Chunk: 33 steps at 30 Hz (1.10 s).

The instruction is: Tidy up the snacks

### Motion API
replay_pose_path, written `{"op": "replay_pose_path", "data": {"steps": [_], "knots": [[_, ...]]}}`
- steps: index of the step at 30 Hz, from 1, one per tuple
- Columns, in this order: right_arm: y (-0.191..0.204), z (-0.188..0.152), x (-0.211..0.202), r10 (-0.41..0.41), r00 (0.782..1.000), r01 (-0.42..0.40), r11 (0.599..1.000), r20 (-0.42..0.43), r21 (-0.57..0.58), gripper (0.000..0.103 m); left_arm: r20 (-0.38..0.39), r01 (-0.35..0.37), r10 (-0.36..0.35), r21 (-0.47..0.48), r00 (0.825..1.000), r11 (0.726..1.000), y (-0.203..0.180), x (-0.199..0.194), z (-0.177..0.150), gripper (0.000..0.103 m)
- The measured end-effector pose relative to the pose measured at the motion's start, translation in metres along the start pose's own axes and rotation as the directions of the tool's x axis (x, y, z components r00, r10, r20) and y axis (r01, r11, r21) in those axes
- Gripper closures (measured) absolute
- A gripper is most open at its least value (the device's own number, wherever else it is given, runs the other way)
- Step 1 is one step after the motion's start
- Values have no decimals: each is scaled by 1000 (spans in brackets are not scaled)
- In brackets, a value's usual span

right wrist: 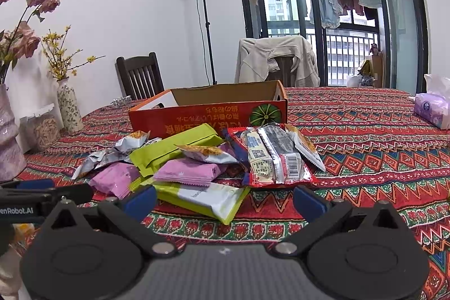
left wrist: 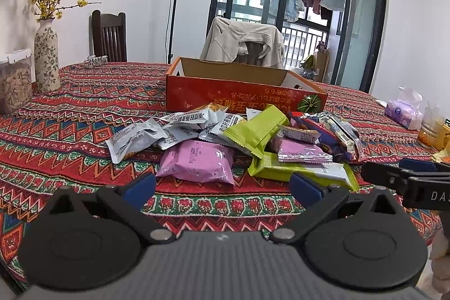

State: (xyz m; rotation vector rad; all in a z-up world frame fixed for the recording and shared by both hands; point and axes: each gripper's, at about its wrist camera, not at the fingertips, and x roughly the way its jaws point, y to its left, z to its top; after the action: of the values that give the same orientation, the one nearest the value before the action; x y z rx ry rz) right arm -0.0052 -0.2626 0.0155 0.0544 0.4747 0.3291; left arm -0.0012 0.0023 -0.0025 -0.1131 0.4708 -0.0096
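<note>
Snack pile (left wrist: 233,142) sits just ahead of both tools, heaped against the near wall of the orange box (left wrist: 242,94); I read the box as the drop target, nothing visibly in it yet. Left gripper (left wrist: 223,187) wide, empty, pink packet (left wrist: 197,160) dead ahead. Right gripper (right wrist: 225,200) wide, empty, green-white packet (right wrist: 208,198) between its tips, so likely first pick.

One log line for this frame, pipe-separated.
phase: pre-grasp | left gripper: open, empty | right gripper: open, empty | snack packets: piled on tablecloth | orange cardboard box: open, behind pile
</note>
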Motion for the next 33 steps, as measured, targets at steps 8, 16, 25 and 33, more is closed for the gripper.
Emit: {"op": "replay_pose_path", "data": {"steps": [8,16,25,33], "knots": [[0,0,0,1,1000,-1,1000,0,0,0,5,0,0,-3,1000,1000,0,-1,-1,0],[0,0,0,1,1000,-1,1000,1,1,0,7,2,-2,-2,1000,1000,1,-2,0,0],[0,0,0,2,1000,-2,1000,1,1,0,14,0,0,2,1000,1000,0,-3,0,0],[0,0,0,1,1000,-1,1000,0,1,0,14,0,0,1,1000,1000,0,-3,0,0]]}}
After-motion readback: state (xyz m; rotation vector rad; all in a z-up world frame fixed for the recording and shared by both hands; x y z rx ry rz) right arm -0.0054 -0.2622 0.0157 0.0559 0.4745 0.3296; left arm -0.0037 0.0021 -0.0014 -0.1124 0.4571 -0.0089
